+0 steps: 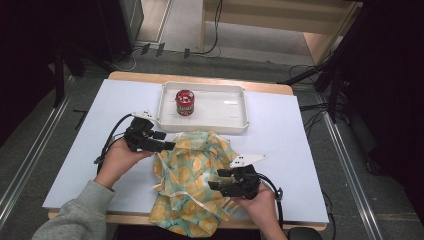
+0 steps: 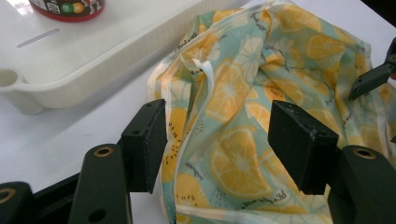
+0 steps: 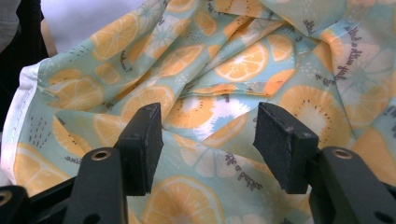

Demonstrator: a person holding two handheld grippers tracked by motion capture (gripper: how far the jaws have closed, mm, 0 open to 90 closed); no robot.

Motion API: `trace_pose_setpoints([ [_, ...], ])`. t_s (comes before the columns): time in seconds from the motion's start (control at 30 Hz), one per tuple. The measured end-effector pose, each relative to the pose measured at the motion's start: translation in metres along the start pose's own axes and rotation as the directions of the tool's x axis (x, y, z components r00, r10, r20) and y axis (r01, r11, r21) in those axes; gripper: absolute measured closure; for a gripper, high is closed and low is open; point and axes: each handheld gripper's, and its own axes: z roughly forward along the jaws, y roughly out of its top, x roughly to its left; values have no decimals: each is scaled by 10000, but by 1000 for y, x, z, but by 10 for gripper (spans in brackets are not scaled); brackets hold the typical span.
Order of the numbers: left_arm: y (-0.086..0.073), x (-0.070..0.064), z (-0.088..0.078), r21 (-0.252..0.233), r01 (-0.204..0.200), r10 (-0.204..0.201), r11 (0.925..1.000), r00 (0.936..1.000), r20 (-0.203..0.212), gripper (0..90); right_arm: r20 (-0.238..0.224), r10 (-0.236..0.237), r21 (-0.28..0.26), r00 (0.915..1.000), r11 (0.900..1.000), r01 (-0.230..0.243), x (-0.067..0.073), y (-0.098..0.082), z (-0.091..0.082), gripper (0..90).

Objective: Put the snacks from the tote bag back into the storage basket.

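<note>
The lemon-print cloth lies crumpled at lower centre of the high view, its lower part hanging over the desk edge, just below the white tray (a red jar stands in it). The left gripper at the cloth's upper left edge and the right gripper over its right side both have jaws apart, gripping nothing. Best to pinch a hemmed edge, not a loose mid-fold, before pulling flat.

floor: grey carpet, metal rails | wooden bench behind | cables on floor | sides dark
</note>
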Motion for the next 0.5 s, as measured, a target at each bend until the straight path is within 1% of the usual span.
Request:
trace_pose_setpoints([
  [0.07, -4, -2, -1, -93, 2, -2, 10000, 10000, 55, 376, 5, 15, -8, 10000, 10000, -15, 0, 0, 0, 427],
  [0.13, -9, -4, -1, -36, -55, 56, 10000, 9999, 145, 371, -9, 20, 12, 10000, 10000, -20, 1, 0, 0, 425],
  [0.2, -14, -7, -1, 108, -127, 126, 9999, 9999, 70, 368, -20, -10, 0, 10000, 10000, 10, 1, 0, -1, 421],
  [0.23, -15, -8, -1, 84, -101, 101, 9999, 9999, 66, 367, -12, -21, 1, 10000, 10000, 21, 1, 0, -1, 418],
  [0.4, -23, -11, -3, -11, -306, 306, 9995, 9992, 246, 354, 45, -16, 19, 10000, 10000, 16, 2, 0, -1, 413],
  [0.5, -26, -13, -2, 57, -401, 399, 9992, 9986, 346, 354, 89, -23, 30, 10000, 10000, 23, 2, 0, -1, 413],
])
